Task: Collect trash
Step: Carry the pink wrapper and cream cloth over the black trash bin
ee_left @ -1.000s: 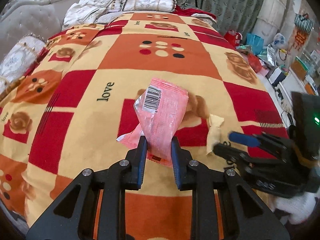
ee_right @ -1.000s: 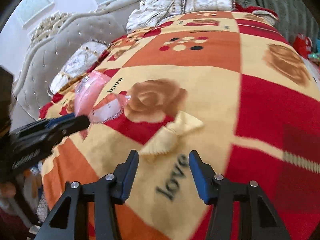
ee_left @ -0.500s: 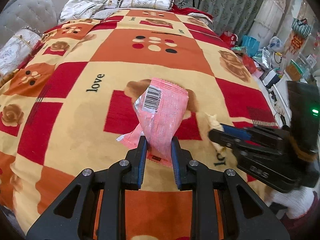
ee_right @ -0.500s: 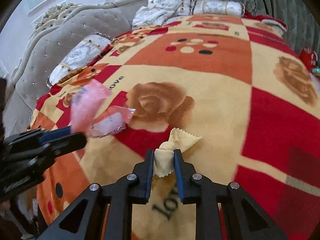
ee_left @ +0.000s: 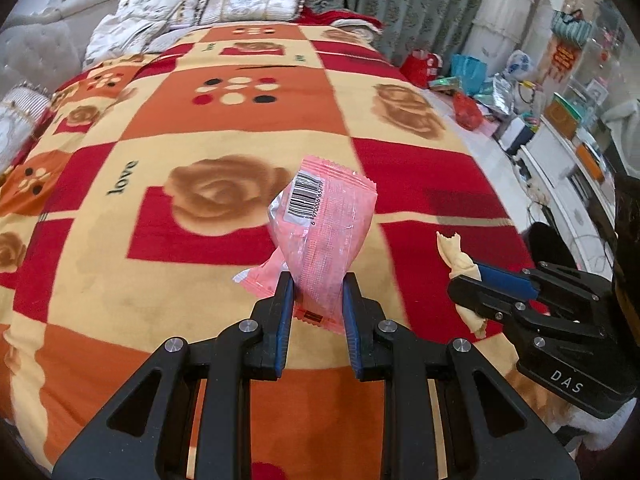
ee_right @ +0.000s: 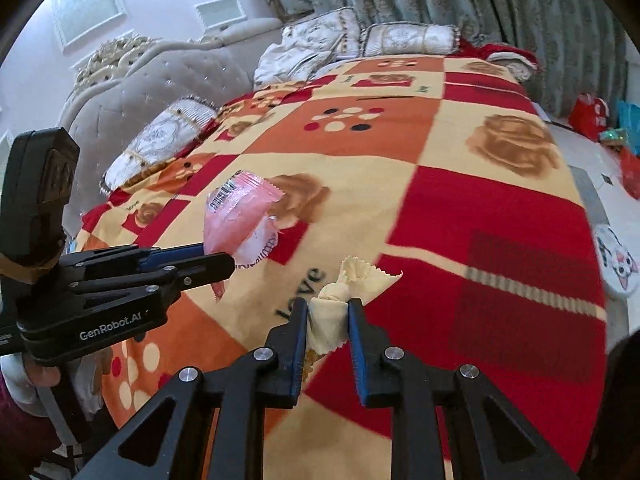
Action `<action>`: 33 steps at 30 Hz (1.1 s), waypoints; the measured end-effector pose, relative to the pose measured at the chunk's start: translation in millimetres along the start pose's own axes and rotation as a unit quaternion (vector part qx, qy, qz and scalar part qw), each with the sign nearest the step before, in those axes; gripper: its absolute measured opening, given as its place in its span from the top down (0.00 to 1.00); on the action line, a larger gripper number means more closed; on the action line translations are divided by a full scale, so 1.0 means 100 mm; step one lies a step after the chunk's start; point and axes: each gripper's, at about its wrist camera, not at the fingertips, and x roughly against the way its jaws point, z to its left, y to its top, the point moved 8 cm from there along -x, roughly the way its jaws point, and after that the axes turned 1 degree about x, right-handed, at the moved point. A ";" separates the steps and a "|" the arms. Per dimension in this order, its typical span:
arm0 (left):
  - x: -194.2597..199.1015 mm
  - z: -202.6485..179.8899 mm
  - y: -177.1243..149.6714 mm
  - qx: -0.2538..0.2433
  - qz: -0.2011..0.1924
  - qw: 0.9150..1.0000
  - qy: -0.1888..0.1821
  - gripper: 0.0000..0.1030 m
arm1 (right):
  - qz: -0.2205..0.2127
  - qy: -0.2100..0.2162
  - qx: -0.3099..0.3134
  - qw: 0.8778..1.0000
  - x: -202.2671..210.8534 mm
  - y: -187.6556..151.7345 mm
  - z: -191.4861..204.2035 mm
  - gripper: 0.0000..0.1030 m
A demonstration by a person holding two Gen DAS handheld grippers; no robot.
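While above blanket (ee_left: 240, 128) | left hand-held gripper (ee_left: 316, 300) pinches pink wrapper (ee_left: 328, 232) | right hand-held gripper (ee_right: 328, 320) pinches cream wrapper (ee_right: 332, 312)

Bedroom, blanketed bed (ee_left: 240, 128), pillows (ee_left: 248, 6), curtains (ee_right: 500, 4)

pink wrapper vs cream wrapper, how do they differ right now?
The pink wrapper is a flat printed pouch with a barcode; the cream wrapper is plain and twisted like a candy paper. Pink is larger, cream smaller. Pink sits in the left gripper, cream in the right gripper. Both are clamped and held off the blanket.
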 end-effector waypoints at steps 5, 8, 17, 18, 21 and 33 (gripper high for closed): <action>0.01 -0.31 0.02 -0.018 -0.002 1.000 -0.013 0.79 | -0.013 -0.017 -0.015 1.000 0.27 -0.10 -0.22 0.81; 0.01 -0.52 0.04 -0.028 -0.003 0.999 -0.026 0.79 | -0.021 -0.032 -0.021 0.999 0.44 -0.15 -0.36 0.81; 0.00 -0.95 0.05 -0.045 0.006 0.997 -0.060 0.79 | -0.041 -0.055 -0.048 0.996 0.79 -0.29 -0.72 0.81; 0.00 -1.00 0.05 -0.049 0.006 0.997 -0.060 0.79 | -0.044 -0.057 -0.050 0.996 0.82 -0.30 -0.75 0.81; 0.00 -1.14 0.06 -0.054 0.007 0.996 -0.068 0.79 | -0.049 -0.062 -0.060 0.995 0.91 -0.32 -0.86 0.81; -0.12 -2.04 0.11 -0.094 0.016 0.988 -0.118 0.79 | -0.062 -0.105 -0.112 0.986 1.31 -0.55 -1.53 0.81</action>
